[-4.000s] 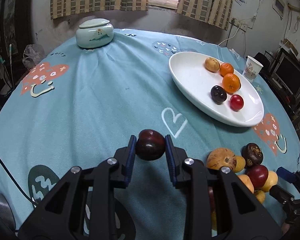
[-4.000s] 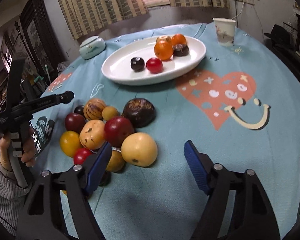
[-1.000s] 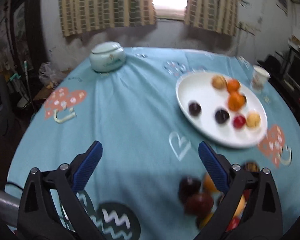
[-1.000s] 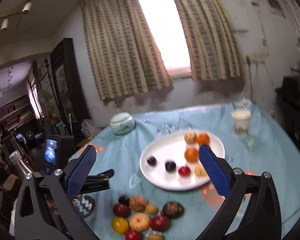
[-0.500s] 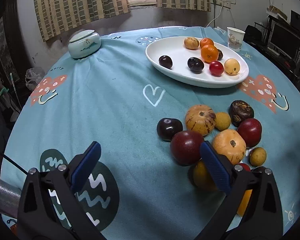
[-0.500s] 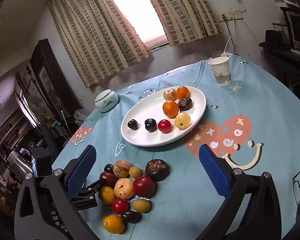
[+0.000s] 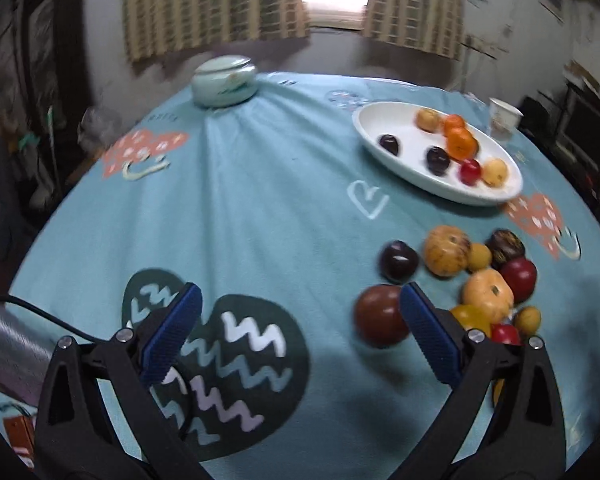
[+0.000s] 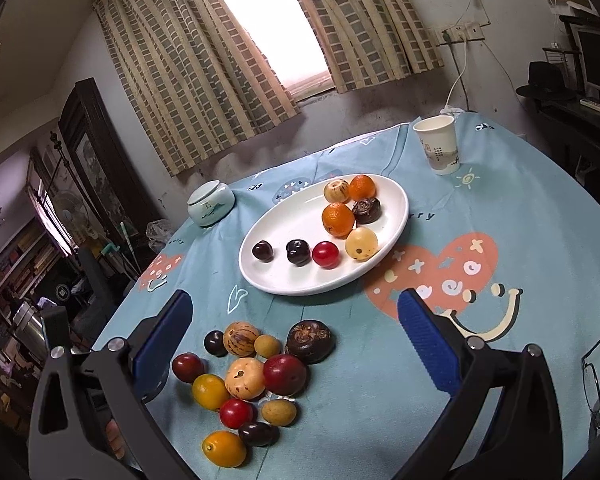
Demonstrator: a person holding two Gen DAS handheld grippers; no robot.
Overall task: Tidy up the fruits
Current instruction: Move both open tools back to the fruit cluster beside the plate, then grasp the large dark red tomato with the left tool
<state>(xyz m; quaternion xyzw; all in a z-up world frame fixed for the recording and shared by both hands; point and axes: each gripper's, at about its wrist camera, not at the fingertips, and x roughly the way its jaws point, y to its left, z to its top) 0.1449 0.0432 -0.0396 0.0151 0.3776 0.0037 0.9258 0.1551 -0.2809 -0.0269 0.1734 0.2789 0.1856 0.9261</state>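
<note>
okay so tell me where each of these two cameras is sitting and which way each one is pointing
Left wrist: low over the near table edge, facing the window across the tablecloth; left gripper open.
Right wrist: higher, looking down at the white plate and fruit pile; right gripper open; fingertips bottom left.
Shared: plate, pile, lidded jar, paper cup.

White plate (image 8: 395,208), teal heart-patterned tablecloth (image 8: 439,360), checked beige curtains (image 8: 204,64), pale green jar (image 8: 211,204)

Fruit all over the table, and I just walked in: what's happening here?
A person with two handheld grippers is sorting fruit onto the white plate. Seven pieces sit on it; a pile waits on the tablecloth nearby. The left gripper and right gripper are both open and empty, the left one beside a dark red fruit.
</note>
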